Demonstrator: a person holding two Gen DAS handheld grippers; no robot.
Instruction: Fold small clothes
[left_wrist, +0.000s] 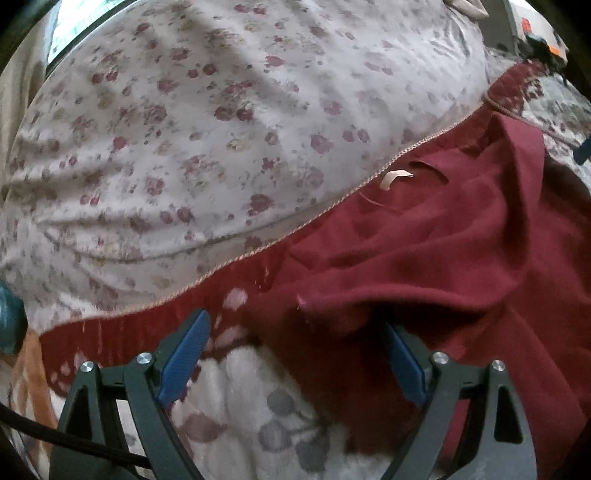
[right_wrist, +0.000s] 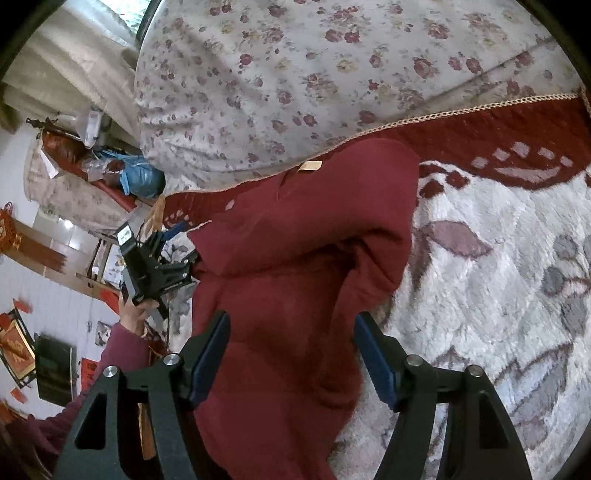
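Note:
A dark red sweater lies partly folded on a fluffy white and red blanket, its neck label at the far end. It also shows in the left wrist view. My right gripper is open and hovers over the sweater's near part, fingers apart on either side of the cloth. My left gripper is open at the sweater's left edge, its right finger against the cloth. The left gripper also shows in the right wrist view, held by a hand.
A floral bedsheet covers the bed beyond the blanket's braided edge. In the right wrist view, a cluttered shelf with a blue bag and a wall with red decorations lie to the left.

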